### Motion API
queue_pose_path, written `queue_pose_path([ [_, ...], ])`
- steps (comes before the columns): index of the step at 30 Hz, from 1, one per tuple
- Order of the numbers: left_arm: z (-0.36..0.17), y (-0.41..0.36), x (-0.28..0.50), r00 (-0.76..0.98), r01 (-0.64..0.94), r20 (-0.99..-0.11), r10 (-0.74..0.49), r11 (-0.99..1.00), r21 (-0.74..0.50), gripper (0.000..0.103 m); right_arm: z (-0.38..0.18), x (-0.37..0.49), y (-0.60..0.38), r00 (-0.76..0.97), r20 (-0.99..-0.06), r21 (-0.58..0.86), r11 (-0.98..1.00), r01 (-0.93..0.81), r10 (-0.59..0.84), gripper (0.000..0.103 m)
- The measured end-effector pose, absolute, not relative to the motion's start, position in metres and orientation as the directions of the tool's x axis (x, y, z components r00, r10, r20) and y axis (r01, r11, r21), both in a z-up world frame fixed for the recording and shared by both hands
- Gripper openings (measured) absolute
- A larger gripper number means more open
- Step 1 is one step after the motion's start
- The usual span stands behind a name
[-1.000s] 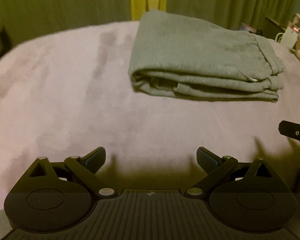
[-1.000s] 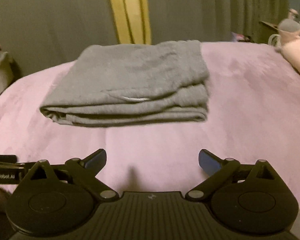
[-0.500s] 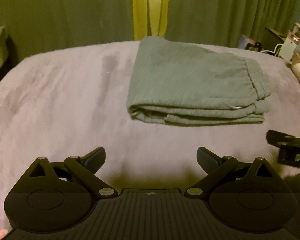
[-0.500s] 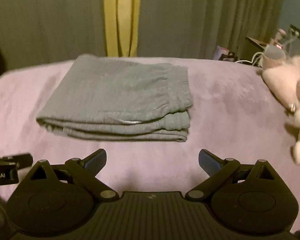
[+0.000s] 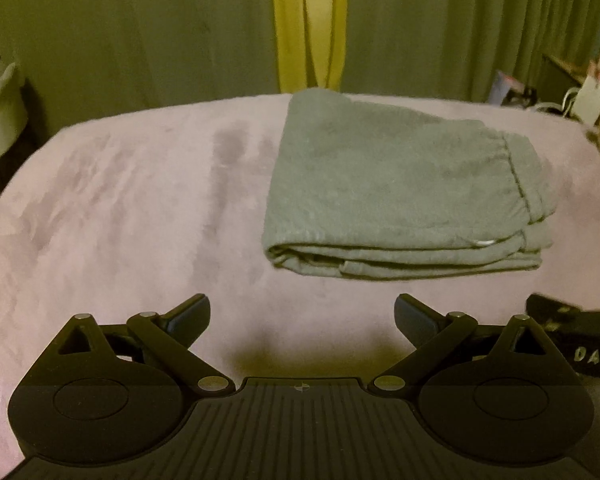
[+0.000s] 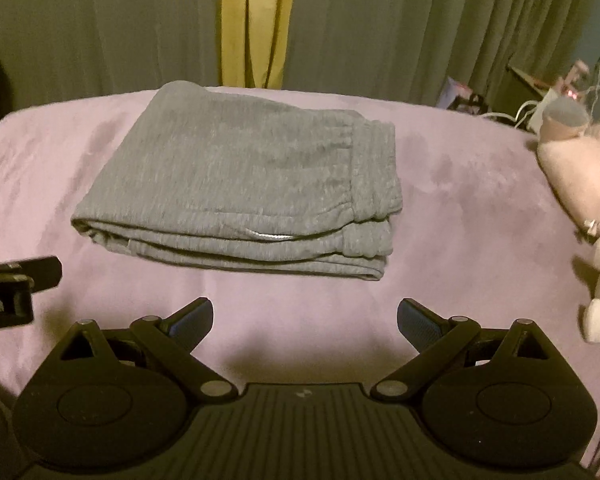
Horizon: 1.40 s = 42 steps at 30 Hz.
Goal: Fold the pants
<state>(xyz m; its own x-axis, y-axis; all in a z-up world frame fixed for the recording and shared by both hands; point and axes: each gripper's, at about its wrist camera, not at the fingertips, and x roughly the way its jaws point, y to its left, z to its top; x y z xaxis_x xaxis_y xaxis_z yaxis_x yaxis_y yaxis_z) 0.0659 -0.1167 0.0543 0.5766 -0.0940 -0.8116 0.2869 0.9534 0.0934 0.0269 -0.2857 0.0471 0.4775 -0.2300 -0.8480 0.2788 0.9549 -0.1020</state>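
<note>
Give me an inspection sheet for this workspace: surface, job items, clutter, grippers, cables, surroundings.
Surface: purple blanket on the bed, faintly streaked.
Job's things: grey pants folded into a flat stack, waistband to the right, lying apart from both grippers.
Clutter: pink stuffed toy at the right edge of the bed.
Grippers: left hand-held gripper open, empty; right hand-held gripper open, empty; both hover short of the pants.
Cables: white cables on the far-right furniture.
Surroundings: dark curtains with a yellow strip behind the bed.
</note>
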Motion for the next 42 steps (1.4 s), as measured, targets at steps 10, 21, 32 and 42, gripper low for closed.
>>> queue_pose_path([
  [10, 0.05, -0.135, 0.075, 0.538, 0.331, -0.838, -0.091, 0.937, 0.111, 0.101, 0.044, 0.034, -0.301, 0.475, -0.856, -0.05, 0.948, 0.314, -0.203, 0.099],
  [21, 0.049, -0.14, 0.081, 0.504, 0.35, -0.856, -0.111, 0.933, 0.085, 0.101, 0.046, 0.037, -0.307, 0.469, -0.862, -0.03, 0.943, 0.331, -0.192, 0.099],
  [32, 0.05, -0.144, 0.083, 0.483, 0.367, -0.867, -0.12, 0.927, 0.076, 0.101, 0.046, 0.039, -0.309, 0.457, -0.868, -0.033, 0.94, 0.339, -0.196, 0.099],
  [42, 0.05, -0.149, 0.082, 0.48, 0.372, -0.869, -0.119, 0.925, 0.079, 0.101, 0.047, 0.037, -0.311, 0.457, -0.868, -0.026, 0.936, 0.351, -0.195, 0.099],
])
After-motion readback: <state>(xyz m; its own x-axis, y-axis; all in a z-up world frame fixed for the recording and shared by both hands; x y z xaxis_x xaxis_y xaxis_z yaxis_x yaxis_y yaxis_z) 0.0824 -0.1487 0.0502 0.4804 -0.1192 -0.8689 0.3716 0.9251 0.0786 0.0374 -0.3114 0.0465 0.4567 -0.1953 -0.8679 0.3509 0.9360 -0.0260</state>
